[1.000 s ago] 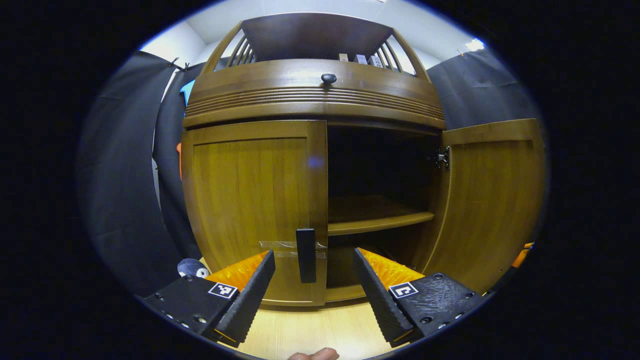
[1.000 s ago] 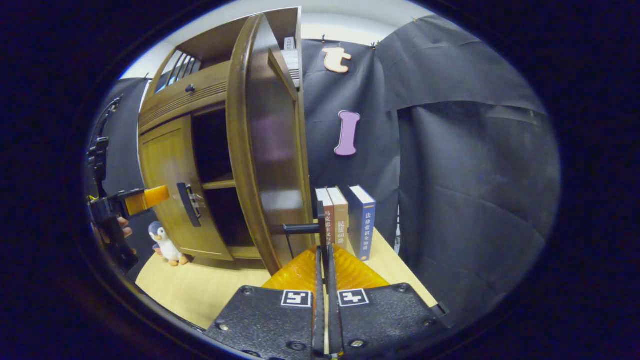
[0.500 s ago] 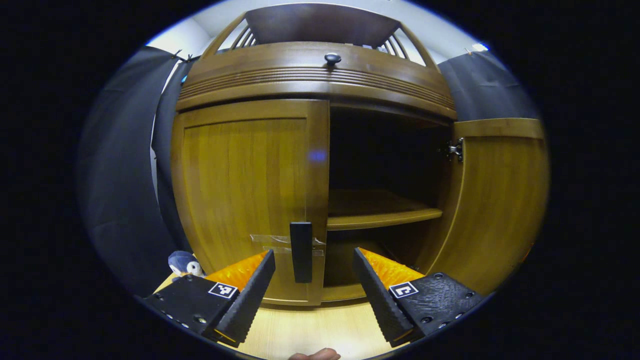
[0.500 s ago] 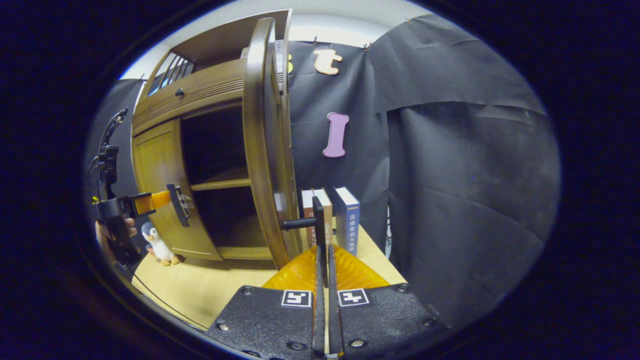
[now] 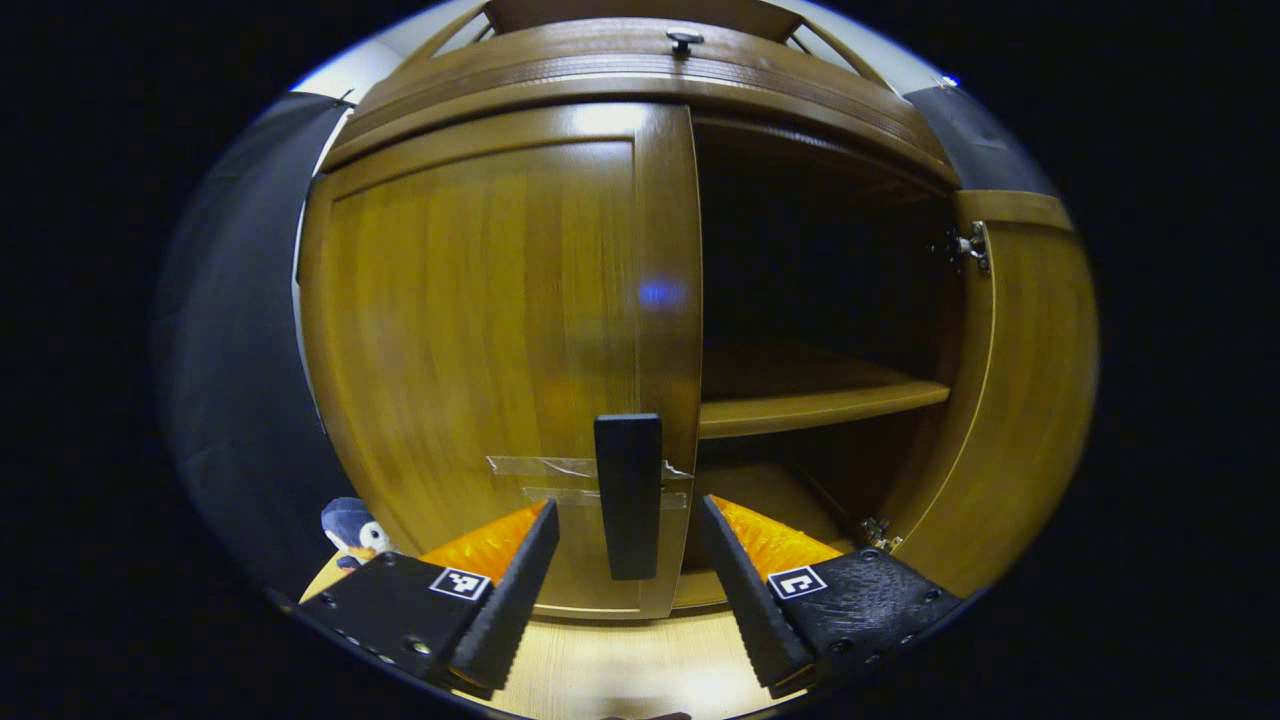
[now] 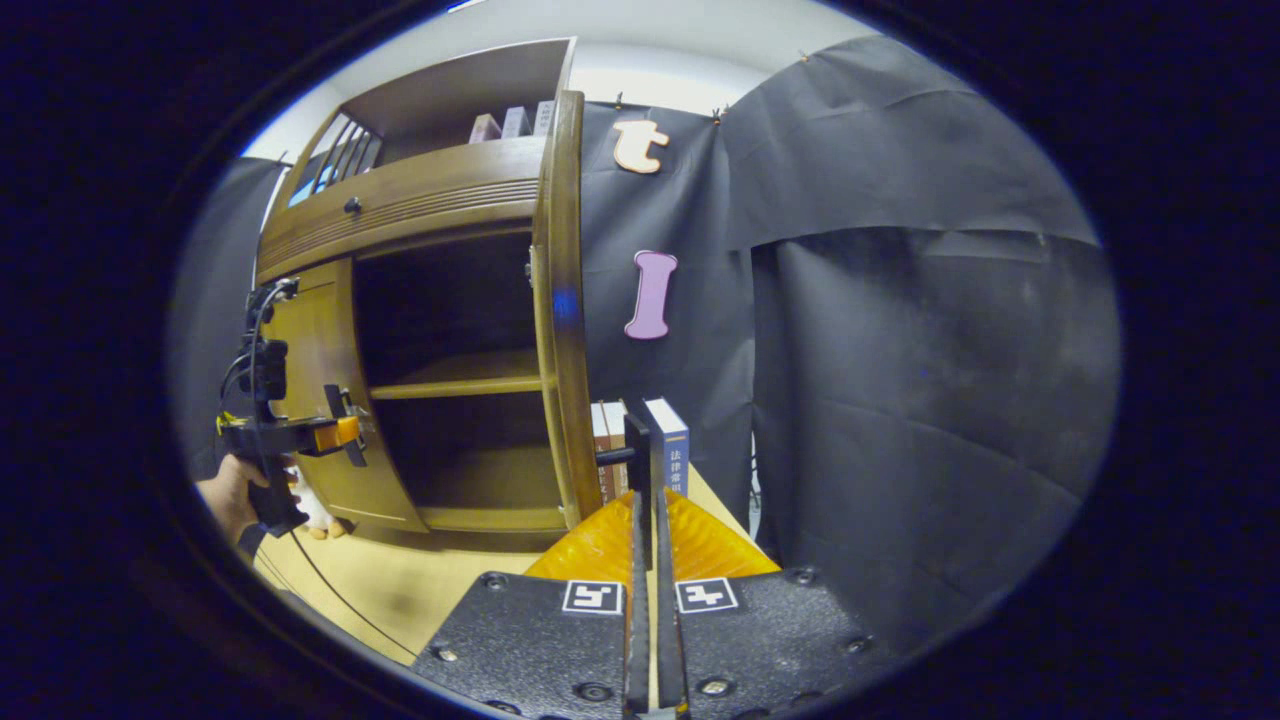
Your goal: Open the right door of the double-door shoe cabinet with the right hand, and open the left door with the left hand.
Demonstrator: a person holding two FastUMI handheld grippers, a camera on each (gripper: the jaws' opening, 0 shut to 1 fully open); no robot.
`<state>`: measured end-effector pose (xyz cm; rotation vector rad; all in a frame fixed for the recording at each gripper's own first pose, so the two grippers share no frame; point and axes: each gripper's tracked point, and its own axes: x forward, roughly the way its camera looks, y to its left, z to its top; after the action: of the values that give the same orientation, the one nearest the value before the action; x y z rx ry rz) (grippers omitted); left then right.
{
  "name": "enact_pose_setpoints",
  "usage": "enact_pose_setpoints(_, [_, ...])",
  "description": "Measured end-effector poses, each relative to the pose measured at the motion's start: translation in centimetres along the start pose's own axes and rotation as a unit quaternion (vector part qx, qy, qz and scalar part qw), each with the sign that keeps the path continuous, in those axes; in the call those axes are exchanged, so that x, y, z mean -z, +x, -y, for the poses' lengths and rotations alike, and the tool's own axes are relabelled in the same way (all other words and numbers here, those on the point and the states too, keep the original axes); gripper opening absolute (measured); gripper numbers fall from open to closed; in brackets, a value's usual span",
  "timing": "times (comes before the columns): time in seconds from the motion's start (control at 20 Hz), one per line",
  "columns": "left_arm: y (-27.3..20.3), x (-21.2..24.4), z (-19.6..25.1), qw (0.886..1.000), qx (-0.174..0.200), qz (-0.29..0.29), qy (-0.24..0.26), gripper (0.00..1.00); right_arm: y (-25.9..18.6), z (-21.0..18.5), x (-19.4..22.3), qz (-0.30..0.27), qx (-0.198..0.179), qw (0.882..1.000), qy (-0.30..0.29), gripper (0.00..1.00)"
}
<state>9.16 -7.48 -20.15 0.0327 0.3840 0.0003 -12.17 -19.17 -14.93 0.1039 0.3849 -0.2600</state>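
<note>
The brown wooden shoe cabinet stands close ahead in the left gripper view. Its left door is closed, with a dark upright handle low on its inner edge. My left gripper is open, one finger on each side of that handle, without pressing on it. The right door stands swung open. In the right gripper view that door is seen edge-on, and my right gripper is shut on its dark handle. The left gripper, held by a hand, reaches the left door's handle.
Inside the cabinet a shelf crosses the dark interior. A toy penguin sits on the light wooden floor left of the cabinet. Several upright books stand just behind the open right door. Black cloth walls the booth.
The left gripper has moved closer, so the left door's handle now sits between its fingers. The right gripper has swung the right door wider open, now edge-on.
</note>
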Motion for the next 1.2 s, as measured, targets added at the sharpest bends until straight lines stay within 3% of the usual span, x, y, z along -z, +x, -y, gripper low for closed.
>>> enact_pose_setpoints(0.1, [1.0,-0.4,0.0,1.0,-0.002,0.004,-0.002,0.81,-0.1,0.1,-0.2,0.001,0.009,1.0,0.006,0.09])
enact_pose_setpoints(0.15, [1.6,-0.6,0.1,1.0,0.001,0.008,-0.003,0.87,-0.4,0.0,-0.3,0.001,0.011,1.0,0.011,0.12])
enact_pose_setpoints(0.2, [1.9,-0.8,-0.1,1.0,0.003,0.012,-0.001,0.78,-0.8,0.0,-0.4,0.001,0.014,1.0,0.015,0.16])
enact_pose_setpoints(0.25, [2.2,-1.2,-0.1,1.0,0.004,0.019,0.002,0.76,-1.1,0.1,-0.5,0.003,0.018,1.0,0.017,0.22])
enact_pose_setpoints(0.3, [2.4,-1.3,-0.1,1.0,0.005,0.021,0.005,0.84,-1.4,0.2,-0.6,0.005,0.022,1.0,0.018,0.28])
enact_pose_setpoints(0.35, [2.5,-1.4,0.1,1.0,0.009,0.02,0.004,0.7,-1.7,0.3,-0.7,0.008,0.026,0.999,0.018,0.33])
enact_pose_setpoints(0.4, [2.4,-1.6,0.5,1.0,0.016,0.023,0.003,0.69,-2.0,0.3,-0.8,0.012,0.028,0.999,0.018,0.4])
enact_pose_setpoints(0.6, [2.3,-1.6,0.7,0.999,0.021,0.029,0.018,0.48,-2.9,-1.0,-0.9,0.017,0.024,0.999,0.016,0.53])
enact_pose_setpoints(0.75, [2.5,-1.6,0.5,0.999,0.031,0.028,0.016,0.34,-3.3,-2.0,-0.8,0.02,0.018,1.0,0.009,0.59])
enact_pose_setpoints(0.8, [2.4,-1.5,0.6,0.999,0.034,0.024,0.013,0.39,-3.4,-2.4,-0.9,0.021,0.015,1.0,0.007,0.62])
enact_pose_setpoints(0.85, [2.3,-1.5,0.4,0.999,0.036,0.023,0.013,0.3,-3.4,-2.9,-0.9,0.022,0.01,1.0,0.005,0.62])
enact_pose_setpoints(1.2, [0.2,-0.9,0.1,0.999,0.045,0.019,0.01,0.24,-2.6,-6.7,-1.6,0.03,-0.034,0.999,-0.016,0.63])
